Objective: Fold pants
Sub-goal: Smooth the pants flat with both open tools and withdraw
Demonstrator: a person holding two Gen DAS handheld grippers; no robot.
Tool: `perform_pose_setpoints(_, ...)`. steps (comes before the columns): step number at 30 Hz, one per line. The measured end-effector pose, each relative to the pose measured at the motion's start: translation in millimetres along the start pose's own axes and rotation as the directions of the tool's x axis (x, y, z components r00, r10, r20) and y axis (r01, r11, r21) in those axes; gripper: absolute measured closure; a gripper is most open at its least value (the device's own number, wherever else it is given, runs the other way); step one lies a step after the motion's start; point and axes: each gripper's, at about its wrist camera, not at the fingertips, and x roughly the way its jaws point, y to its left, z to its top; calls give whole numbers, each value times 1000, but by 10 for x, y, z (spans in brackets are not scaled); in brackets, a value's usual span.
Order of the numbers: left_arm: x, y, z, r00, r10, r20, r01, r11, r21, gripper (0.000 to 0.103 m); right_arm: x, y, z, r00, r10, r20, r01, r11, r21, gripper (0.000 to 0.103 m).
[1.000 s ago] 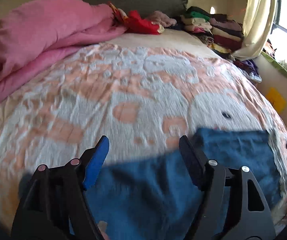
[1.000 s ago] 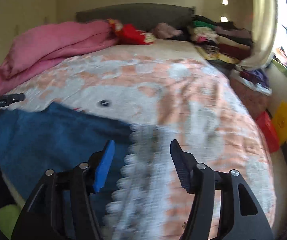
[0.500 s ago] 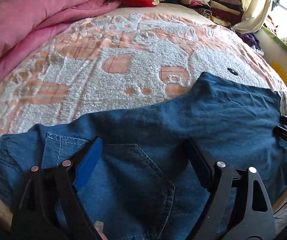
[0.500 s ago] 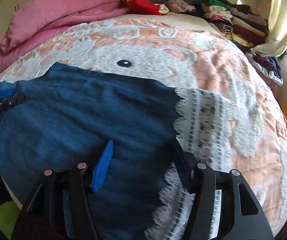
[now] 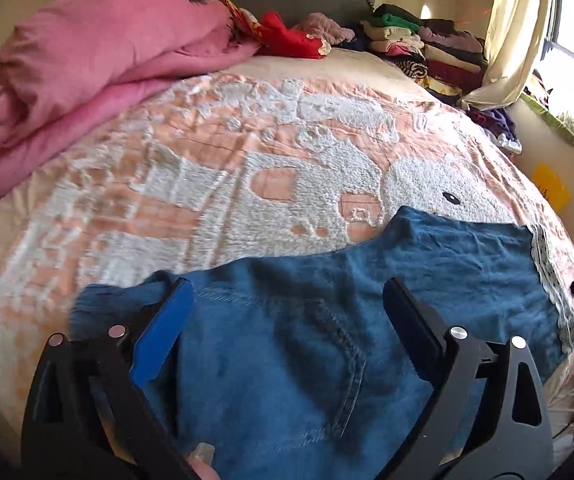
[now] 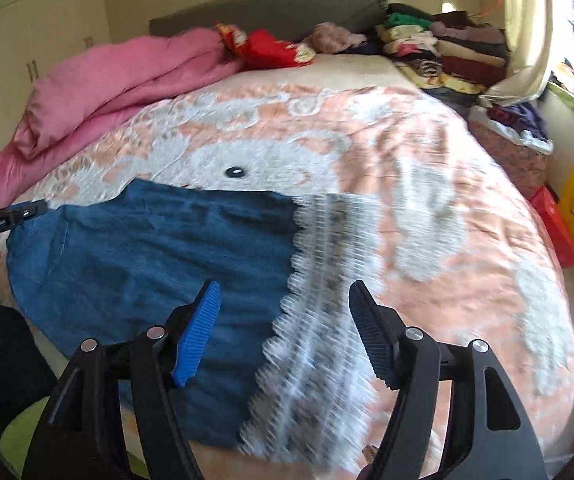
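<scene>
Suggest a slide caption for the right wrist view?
Open right gripper hovers above blue denim pants with white lace hem.

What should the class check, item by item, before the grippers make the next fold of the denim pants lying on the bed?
1. Left gripper free of cloth: ok; jaws have just been opening, nothing pinched.
2. Right gripper free of cloth: ok; jaws have just been opening, apart above the lace hem.
3. Denim pants lying flat on the bedspread: ok.
4. Bare bedspread beyond the pants for folding: ok.
5. Pink quilt apart from the pants: ok.
6. Near edge of the pants straight: cannot tell, hidden by the grippers.
</scene>
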Motion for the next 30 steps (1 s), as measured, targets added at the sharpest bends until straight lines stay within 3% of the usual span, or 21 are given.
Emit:
perform_pose_setpoints(8, -259, -176, -258, 999, -6, -41, 9, 997, 73, 13, -358, -99, -221, 999, -39, 26, 39, 999, 19, 38)
perform_pose_setpoints(15, -212, -666, -401, 997, -19, -77, 33, 983, 181, 13, -181, 484, -347, 999, 29, -20, -31, 992, -125, 38)
perform_pose_setpoints(22, 138, -942, -524, 988, 71, -135, -32, 962, 270, 13, 129, 951, -319, 997, 58, -59, -70, 975, -211, 38)
perform_pose_setpoints(26, 368, -810, -593, 968, 83, -238, -28, 974, 225, 11, 305, 945, -374, 995, 18, -102, -41, 973, -226, 38)
perform_pose_setpoints(30, 376, -685, -589, 965, 33, -260, 10, 987, 162, 10, 359, 722, -528, 987, -51, -153, 16, 975, -220, 39)
